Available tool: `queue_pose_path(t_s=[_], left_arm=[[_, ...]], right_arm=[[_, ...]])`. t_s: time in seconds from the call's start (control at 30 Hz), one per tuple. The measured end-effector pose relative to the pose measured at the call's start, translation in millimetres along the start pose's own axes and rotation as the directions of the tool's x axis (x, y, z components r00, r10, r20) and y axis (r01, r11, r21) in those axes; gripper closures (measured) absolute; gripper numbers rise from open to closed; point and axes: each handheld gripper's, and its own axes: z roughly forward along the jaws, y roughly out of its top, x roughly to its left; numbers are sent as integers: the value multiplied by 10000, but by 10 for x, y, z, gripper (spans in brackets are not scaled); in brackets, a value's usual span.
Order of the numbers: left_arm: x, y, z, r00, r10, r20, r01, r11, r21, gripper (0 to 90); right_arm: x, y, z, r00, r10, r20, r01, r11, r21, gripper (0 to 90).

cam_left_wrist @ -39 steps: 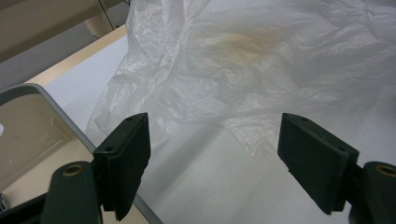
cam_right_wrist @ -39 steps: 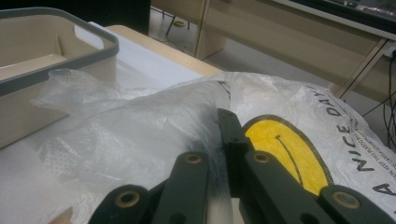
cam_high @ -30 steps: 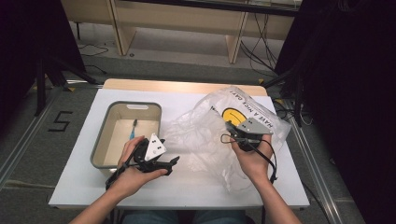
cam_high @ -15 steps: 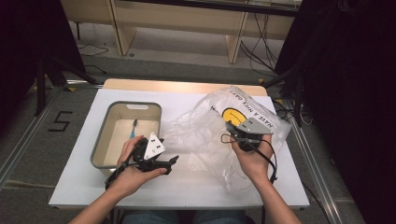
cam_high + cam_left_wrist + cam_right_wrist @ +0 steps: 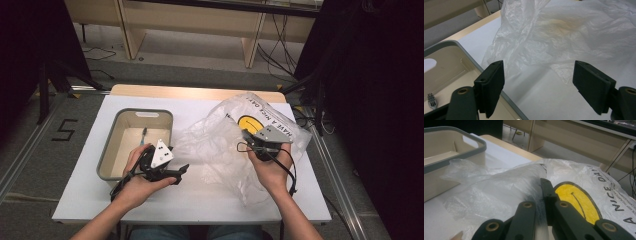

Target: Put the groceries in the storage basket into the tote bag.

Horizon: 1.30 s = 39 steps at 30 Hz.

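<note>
On the right half of the white table, the right gripper lay low over the crumpled clear plastic bag with a yellow smiley face and black lettering. Its jaws were clenched together, and in the right gripper view a fold of the bag's film ran between the two black pads, so the bag was pinched there. The grip sat just beside the yellow face print, on its left edge as that view showed it. The person's right hand wrapped the gripper body from below, a black cable looping past the wrist.

The bag spread loosely over the table's middle and right, puffed up in places, its far end reaching toward the table's back edge.

Left of the bag, the left gripper was held near the table surface, pointing right toward the bag. Its jaws stood wide apart with nothing between them; in the left gripper view only bare table and the bag's near edge lay ahead of the pads, the film close but not touching. The left hand gripped the body, a grey three-cornered plate on top.

Just behind and left of that gripper sat a beige rectangular plastic tub with a grey rim. A small brush with a blue handle lay on its floor; its bristled head showed in the left gripper view.
</note>
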Motion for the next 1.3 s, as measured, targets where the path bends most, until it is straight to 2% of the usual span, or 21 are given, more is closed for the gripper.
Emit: queue_pose_path(t_s=[0.23, 0.33, 0.57, 0.7, 0.83, 1.0, 1.1, 1.2, 1.3], left_arm=[[89, 4, -45, 9992, -403, -80, 404, 9992, 54, 250], [143, 27, -86, 9975, -709, -79, 709, 9975, 51, 246], [338, 79, -152, 9928, -1075, -532, 1081, 9941, 101, 245], [468, 61, -170, 9870, -1355, -861, 1378, 9902, 211, 246], [593, 33, -159, 9788, -1655, -1209, 1738, 9829, 611, 247], [749, 17, -95, 9656, -2027, -1626, 2206, 9702, 1003, 253], [841, 29, -47, 9574, -2089, -1996, 2365, 9633, 1266, 259], [916, 37, 0, 9518, -2215, -2120, 2551, 9557, 1470, 263], [988, 33, 67, 9489, -2259, -2202, 2687, 9445, 1892, 264]], right_arm=[[2, -3, 8, 10000, 3, -11, -2, 10000, 33, 900], [-2, -12, 8, 10000, -4, -53, 4, 10000, 1, 900], [6, -17, -7, 10000, -3, -91, 4, 10000, 19, 900], [15, -18, 3, 10000, -22, -81, 22, 10000, 36, 900], [21, -16, 11, 9999, -33, -125, 33, 10000, 52, 900], [25, -20, 7, 9999, -10, -133, 11, 10000, 82, 900], [28, -20, 3, 9999, -10, -137, 12, 10000, 92, 900], [22, -22, 4, 9999, -10, -139, 11, 10000, 91, 900], [20, -22, 3, 9999, -13, -145, 14, 10000, 86, 900]])
